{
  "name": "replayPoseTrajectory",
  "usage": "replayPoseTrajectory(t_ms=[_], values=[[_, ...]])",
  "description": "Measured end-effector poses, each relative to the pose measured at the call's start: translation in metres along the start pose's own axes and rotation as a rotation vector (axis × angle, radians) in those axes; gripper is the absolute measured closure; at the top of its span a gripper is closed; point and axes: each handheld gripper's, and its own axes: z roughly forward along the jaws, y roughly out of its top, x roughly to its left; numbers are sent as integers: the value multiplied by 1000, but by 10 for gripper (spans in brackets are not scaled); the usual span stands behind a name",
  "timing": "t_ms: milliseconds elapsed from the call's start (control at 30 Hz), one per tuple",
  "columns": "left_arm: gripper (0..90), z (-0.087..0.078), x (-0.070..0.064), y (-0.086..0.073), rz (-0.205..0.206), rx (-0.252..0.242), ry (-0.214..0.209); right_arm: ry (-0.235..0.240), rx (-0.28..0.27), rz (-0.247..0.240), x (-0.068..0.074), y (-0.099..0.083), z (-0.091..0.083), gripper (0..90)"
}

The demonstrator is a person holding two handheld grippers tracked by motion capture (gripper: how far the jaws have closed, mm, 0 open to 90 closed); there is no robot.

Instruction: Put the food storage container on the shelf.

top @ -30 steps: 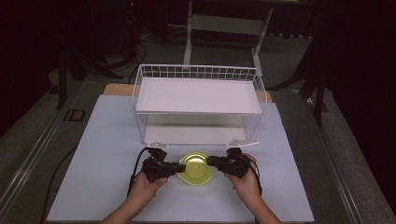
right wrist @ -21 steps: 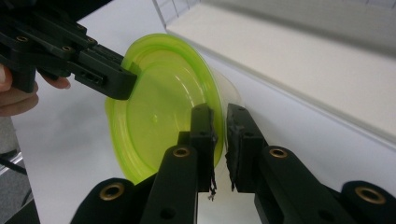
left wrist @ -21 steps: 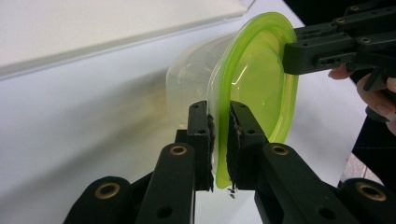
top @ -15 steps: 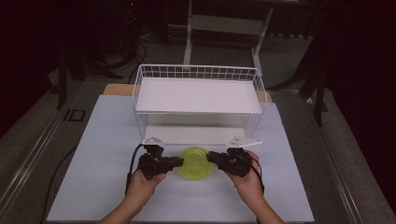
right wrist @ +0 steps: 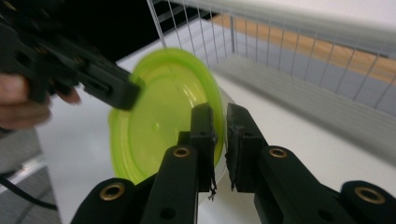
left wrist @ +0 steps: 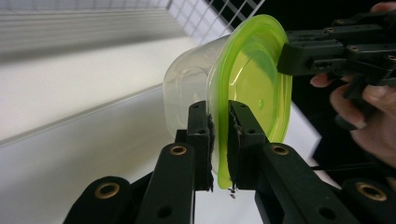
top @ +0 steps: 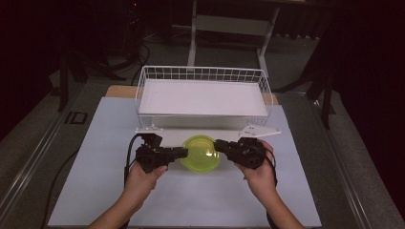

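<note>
A clear round container with a lime-green lid [top: 201, 152] is held over the white mat just in front of the wire basket. My left gripper [top: 184, 151] is shut on the lid's rim at its left side; in the left gripper view the lid [left wrist: 252, 88] stands on edge between the jaws of my left gripper [left wrist: 219, 140], with the clear tub behind it. My right gripper [top: 218, 144] is shut on the rim at the opposite side; in the right gripper view the lid [right wrist: 163, 116] sits between the jaws of my right gripper [right wrist: 219, 140].
A white wire basket [top: 203, 74] with a white floor stands on short feet just beyond the container. The white mat [top: 95, 143] covers the table, and a black cable [top: 129, 152] trails from the left gripper. Dark floor and stands surround the table.
Both grippers have carried the container forward, away from the person and closer to the basket. Their grip on the rim looks the same.
</note>
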Motion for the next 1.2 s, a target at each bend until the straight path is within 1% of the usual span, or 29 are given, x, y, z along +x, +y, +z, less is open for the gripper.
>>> replayPoseTrajectory(t_ms=[33, 67, 133, 200, 267, 400, 533, 633, 700, 867, 1000, 1067, 1100, 1133, 1200], values=[[814, -1, -3, 2, 11, -15, 9, 4, 5, 2, -1, 4, -1, 823], [813, -3, -6, 5, 21, -23, 18, -3, -2, -2, -1, 7, -3, 822], [812, -5, -8, 11, 21, -27, 9, -10, -3, -3, -1, 13, -5, 822], [812, -6, -12, 16, 36, -29, 16, -2, -9, 5, -3, 16, -8, 823], [812, -7, -15, 23, 40, -29, 20, -10, -14, -1, -4, 20, -10, 822], [812, -11, -19, 40, 66, -34, 36, -21, -28, -6, -7, 31, -13, 821], [813, -14, -23, 56, 76, -46, 48, -37, -41, -16, -9, 47, -15, 822], [814, -17, -24, 68, 78, -54, 53, -41, -54, -16, -12, 58, -17, 822], [813, -17, -23, 75, 68, -58, 49, -49, -57, -19, -14, 66, -17, 821], [812, -20, -19, 90, 55, -78, 40, -49, -73, -18, -20, 83, -16, 822], [811, -19, -18, 100, 50, -90, 59, -61, -66, -26, -25, 95, -12, 821], [810, -19, -16, 104, 43, -93, 61, -71, -65, -28, -27, 100, -10, 819], [810, -19, -16, 104, 43, -93, 61, -72, -62, -27, -28, 103, -9, 819], [809, -17, -13, 109, 30, -95, 64, -75, -63, -28, -30, 105, -8, 819], [809, -16, -11, 115, 19, -95, 70, -84, -60, -27, -32, 111, -5, 818]])
